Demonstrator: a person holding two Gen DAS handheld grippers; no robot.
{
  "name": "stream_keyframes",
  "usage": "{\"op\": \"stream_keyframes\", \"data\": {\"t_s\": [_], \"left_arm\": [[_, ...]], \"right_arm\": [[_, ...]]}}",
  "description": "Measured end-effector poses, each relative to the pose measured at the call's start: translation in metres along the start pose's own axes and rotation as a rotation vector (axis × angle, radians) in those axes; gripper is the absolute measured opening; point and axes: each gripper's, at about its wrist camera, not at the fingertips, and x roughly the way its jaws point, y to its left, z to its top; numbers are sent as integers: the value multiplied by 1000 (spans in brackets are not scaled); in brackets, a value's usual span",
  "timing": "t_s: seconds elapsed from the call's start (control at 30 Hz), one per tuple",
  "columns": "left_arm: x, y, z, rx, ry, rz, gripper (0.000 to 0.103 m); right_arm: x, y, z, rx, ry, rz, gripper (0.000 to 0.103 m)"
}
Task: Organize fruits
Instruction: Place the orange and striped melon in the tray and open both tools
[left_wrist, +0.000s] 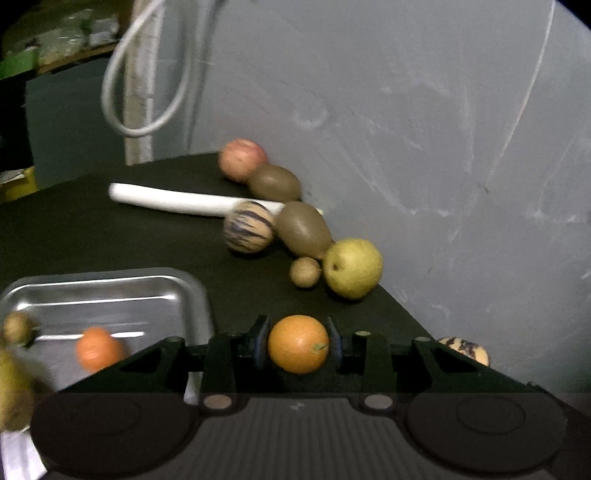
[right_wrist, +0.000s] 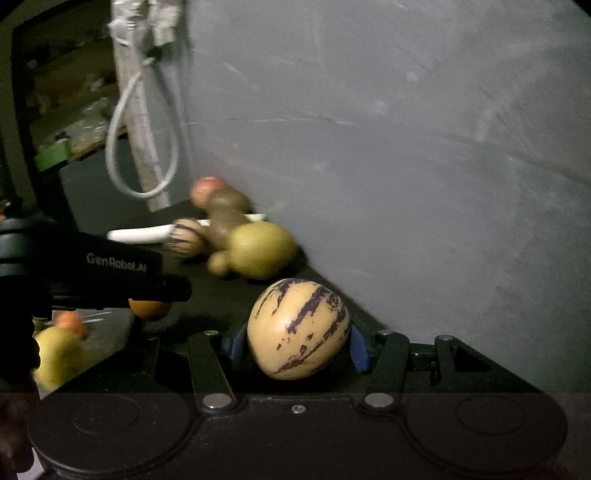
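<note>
My left gripper (left_wrist: 297, 343) is shut on an orange (left_wrist: 298, 344), held just right of a metal tray (left_wrist: 110, 291). The tray holds another orange (left_wrist: 98, 349), a small brown fruit (left_wrist: 16, 326) and a yellow fruit at the left edge. My right gripper (right_wrist: 297, 339) is shut on a striped pepino melon (right_wrist: 298, 329); this melon shows in the left wrist view (left_wrist: 465, 349). On the black table lie a yellow pear (left_wrist: 352, 267), a small brown fruit (left_wrist: 304, 272), two kiwis (left_wrist: 304, 230), a second striped melon (left_wrist: 249, 227) and a red apple (left_wrist: 242, 159).
A white tube (left_wrist: 166, 199) lies on the table behind the fruits. A grey wall (left_wrist: 424, 129) borders the table on the right. A white cable loop (left_wrist: 147, 92) hangs at the back. The left gripper body (right_wrist: 92, 269) fills the right wrist view's left side.
</note>
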Motion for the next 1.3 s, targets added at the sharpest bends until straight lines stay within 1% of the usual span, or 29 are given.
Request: {"op": "stream_keyframes", "data": {"t_s": [0.13, 0.33, 0.47, 0.57, 0.7, 0.87, 1.1, 1.3], "left_arm": [[-32, 21, -6, -51, -39, 38, 36], [-74, 65, -24, -142, -78, 126, 36], [-97, 93, -38, -196, -81, 181, 36], [-107, 112, -50, -236, -70, 214, 36], [-114, 131, -64, -266, -61, 242, 36], [-114, 143, -73, -276, -48, 250, 36], [-103, 145, -79, -252, -34, 237, 36], [-95, 143, -83, -226, -29, 228, 36]], "right_arm": [[-14, 26, -1, -39, -8, 67, 55], [-34, 71, -8, -113, -8, 189, 55], [-45, 101, -17, -162, 4, 261, 55], [-47, 118, -24, -184, 19, 295, 55], [-50, 135, -34, -199, 33, 310, 55], [-52, 148, -45, -212, 53, 322, 55], [-46, 154, -57, -226, 78, 308, 55], [-39, 151, -64, -226, 90, 294, 56]]}}
